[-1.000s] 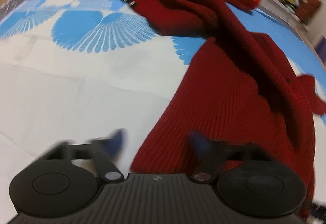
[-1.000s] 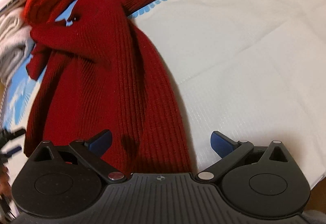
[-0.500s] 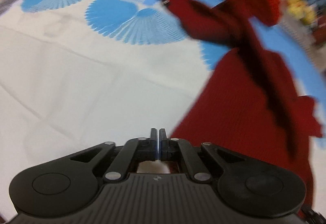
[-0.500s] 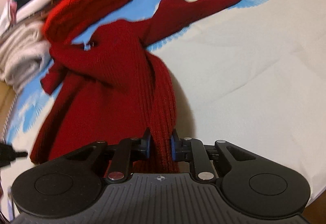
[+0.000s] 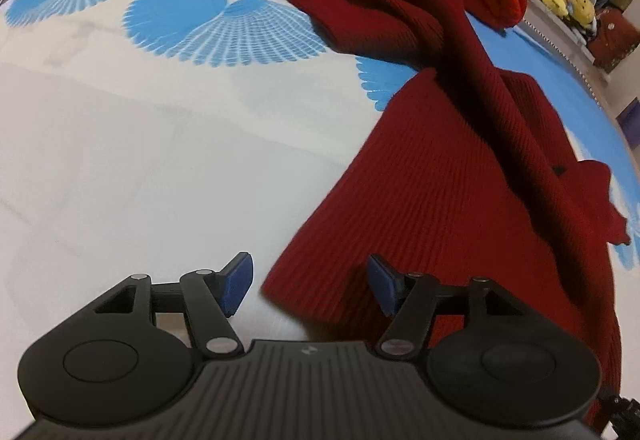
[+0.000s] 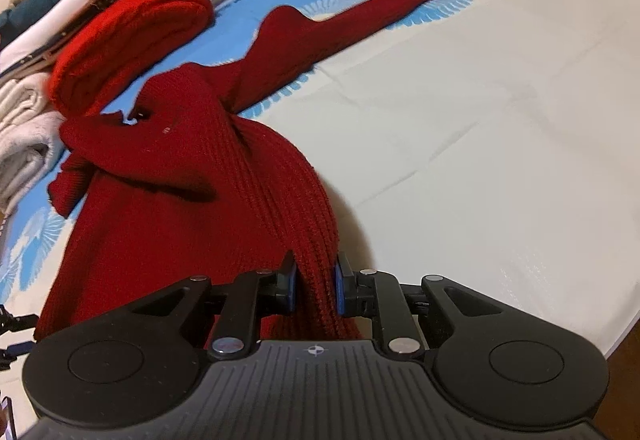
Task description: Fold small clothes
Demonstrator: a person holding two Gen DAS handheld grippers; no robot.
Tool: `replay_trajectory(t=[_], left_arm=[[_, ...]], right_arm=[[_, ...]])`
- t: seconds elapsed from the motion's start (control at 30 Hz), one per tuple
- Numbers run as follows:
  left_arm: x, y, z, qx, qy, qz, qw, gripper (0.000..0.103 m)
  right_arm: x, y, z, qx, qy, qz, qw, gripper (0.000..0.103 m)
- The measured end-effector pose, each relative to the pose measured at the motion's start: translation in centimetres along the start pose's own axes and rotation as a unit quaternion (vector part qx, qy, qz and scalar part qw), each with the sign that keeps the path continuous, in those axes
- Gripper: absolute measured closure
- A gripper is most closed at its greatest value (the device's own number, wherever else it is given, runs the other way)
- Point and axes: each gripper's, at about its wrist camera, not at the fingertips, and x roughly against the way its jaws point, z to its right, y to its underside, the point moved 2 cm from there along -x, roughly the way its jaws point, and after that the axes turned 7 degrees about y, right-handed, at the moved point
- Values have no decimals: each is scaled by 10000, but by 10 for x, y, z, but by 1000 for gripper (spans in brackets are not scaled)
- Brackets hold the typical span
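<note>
One dark red sweater point(image 6: 168, 175) is spread on the bed point(image 6: 500, 119); its hem is clamped by the right tongs point(image 6: 315, 290), while the left tongs point(image 5: 308, 284) are held apart over its corner.

no words, numbers or brand names can be read anywhere in either view. the only sign is a small round crosshair mark moulded into the ribbed black housing of each gripper, at about 6 o'clock in the frame: one on the left gripper point(image 5: 308, 280) and one on the right gripper point(image 6: 315, 286). a tiny pale tag shows on the dark red sweater point(image 6: 168, 175) toward 10 o'clock in the right wrist view, too small to read.
</note>
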Motion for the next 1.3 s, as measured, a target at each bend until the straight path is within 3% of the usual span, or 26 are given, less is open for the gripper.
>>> replay_trajectory(t=[0.17, 0.23, 0.27, 0.33, 0.53, 0.7, 0.9, 1.03, 1.17, 1.23, 1.3], left_arm=[[-22, -8, 5, 361, 278, -186, 9988, 38], [-29, -7, 7, 489, 112, -249, 9984, 63], [-32, -7, 8, 495, -154, -274, 9983, 82], [-27, -7, 10, 599, -284, -245, 9975, 91], [20, 4, 12, 480, -455, 35, 9978, 96], [63, 29, -12, 173, -834, 114, 9963, 96], [96, 106, -60, 127, -1126, -191, 9934, 96], [112, 143, -58, -229, -1278, -82, 9915, 95], [116, 145, -53, -295, -1173, 46, 9926, 92], [120, 139, -50, -279, -1111, 285, 9930, 76], [123, 132, -46, -362, -1178, 614, 9905, 39]], right_arm=[[-11, 1, -6, 148, 298, -99, 9994, 83], [-14, 1, -6, 150, 331, -143, 9992, 83], [-14, 1, -7, 152, 343, -146, 9992, 83], [-15, 1, -9, 208, 371, -131, 9990, 83], [-4, -2, -15, 306, 326, 169, 9989, 84], [9, -4, -17, 555, -284, 203, 9978, 84], [15, 1, -1, 712, -818, -439, 9931, 84], [7, 3, 15, 814, -505, -854, 9917, 84], [2, 2, 21, 813, -407, -954, 9913, 82], [1, 0, 23, 741, -340, -959, 9920, 76], [0, -1, 27, 473, -186, -941, 9943, 66]])
